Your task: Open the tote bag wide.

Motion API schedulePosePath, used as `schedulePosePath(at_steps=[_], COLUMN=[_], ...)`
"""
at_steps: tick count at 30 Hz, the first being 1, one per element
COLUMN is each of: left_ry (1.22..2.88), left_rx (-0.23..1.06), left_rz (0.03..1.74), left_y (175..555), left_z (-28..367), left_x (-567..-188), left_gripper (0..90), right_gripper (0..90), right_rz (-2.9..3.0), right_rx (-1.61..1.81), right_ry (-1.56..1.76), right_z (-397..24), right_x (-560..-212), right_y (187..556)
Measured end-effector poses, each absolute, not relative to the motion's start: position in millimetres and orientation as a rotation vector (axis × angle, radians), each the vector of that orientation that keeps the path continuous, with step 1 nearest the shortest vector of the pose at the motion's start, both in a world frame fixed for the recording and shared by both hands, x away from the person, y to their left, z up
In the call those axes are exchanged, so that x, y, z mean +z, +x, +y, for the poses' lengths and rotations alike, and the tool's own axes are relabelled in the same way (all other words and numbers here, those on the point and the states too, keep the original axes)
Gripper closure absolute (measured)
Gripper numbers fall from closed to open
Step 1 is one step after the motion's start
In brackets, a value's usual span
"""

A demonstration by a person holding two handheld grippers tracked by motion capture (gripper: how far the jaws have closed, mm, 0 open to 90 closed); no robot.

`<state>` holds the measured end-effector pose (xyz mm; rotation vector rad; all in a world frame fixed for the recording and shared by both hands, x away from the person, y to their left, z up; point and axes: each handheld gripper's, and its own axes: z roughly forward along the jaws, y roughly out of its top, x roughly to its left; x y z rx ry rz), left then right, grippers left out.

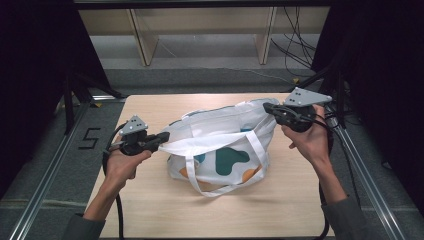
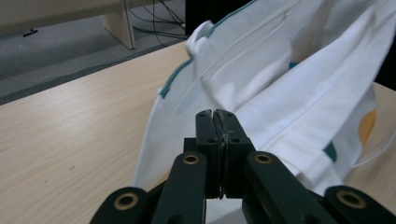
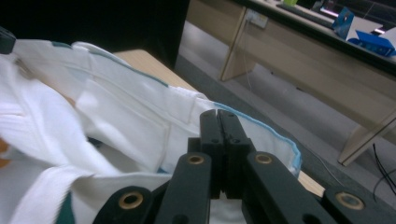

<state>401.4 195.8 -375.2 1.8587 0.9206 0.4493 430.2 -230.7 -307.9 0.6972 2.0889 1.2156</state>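
Tote bag (image 1: 220, 150), white cloth with teal and orange blobs, at centre of light wooden surface (image 1: 150, 200), mouth pulled wide between both tongs. Left tongs (image 1: 164, 136) clamped shut on left edge of bag rim, level with bag top, pointing toward bag. Right tongs (image 1: 266, 106) clamped shut on opposite rim corner at far right, held higher. Rim cloth stretched between the two grips, bottom of bag resting on surface. One white strap (image 1: 212, 192) drooping in a loop over near side onto surface, just in front of bag. Teal piping visible along rim seam.

Left gripper view: tongs (image 2: 216, 112) pressed together, white fabric (image 2: 289, 102) pinched at the tips, cloth fanning up and right; teal edge at upper left of bag; wood grain of surface (image 2: 70, 140) to the left.

Right gripper view: tongs (image 3: 218, 112) pressed together on folded rim, blue-teal hem (image 3: 280, 140) curling just beside jaws on right; inner white folds (image 3: 93, 116) spreading left. Wooden bench legs (image 3: 233, 56) on grey floor beyond surface edge.

Hands wrapped round both gripper bodies, forearms entering from bottom of high view.
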Motion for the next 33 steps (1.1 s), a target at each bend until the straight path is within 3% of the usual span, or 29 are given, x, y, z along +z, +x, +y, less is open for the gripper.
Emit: schedulePosePath(at_steps=[20, 33], left_ry=[1.885, 1.918], left_rx=[0.357, 0.335], left_rz=[1.034, 1.066], left_y=[440, 445], left_z=[193, 188], left_x=[-443, -468], left_gripper=[89.3, 89.7], right_gripper=[90.0, 90.0], right_rz=[2.218, 2.331], right_rx=[1.145, 1.059], right_ry=[0.931, 0.990], right_z=[-252, -255], right_x=[-394, -449], right_y=[437, 443])
